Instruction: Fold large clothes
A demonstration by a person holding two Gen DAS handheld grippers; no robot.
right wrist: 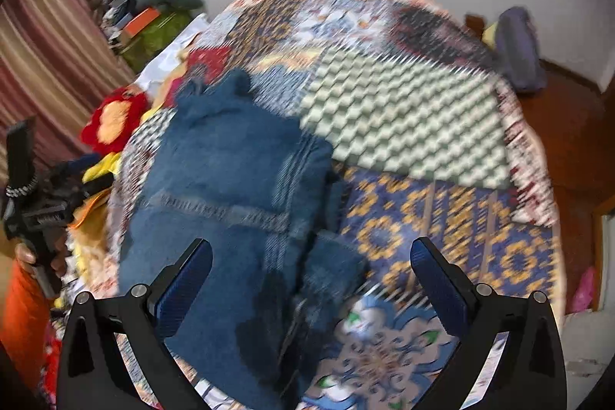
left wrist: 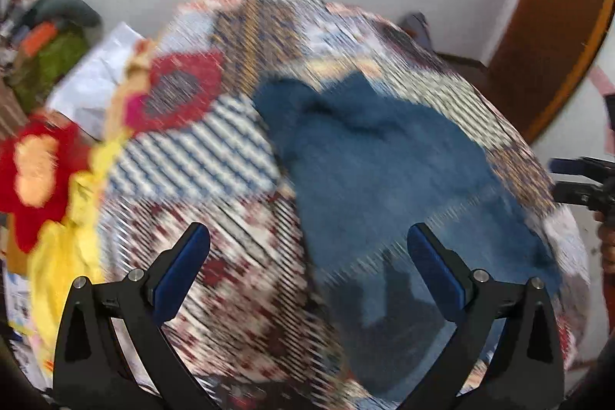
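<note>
Both grippers hang above the bed with jaws spread wide and nothing between them. The blue jeans (right wrist: 230, 187) lie on the patchwork quilt (right wrist: 423, 125), long axis running from about 6 o'clock up to 11 o'clock in the right wrist view. The right gripper (right wrist: 311, 268) sits almost directly over the near end of the denim, while in the left view the jeans lie toward 1 o'clock of the left gripper (left wrist: 307, 256). The right hand looks nearer. Blur hides the seams and hems.
</note>
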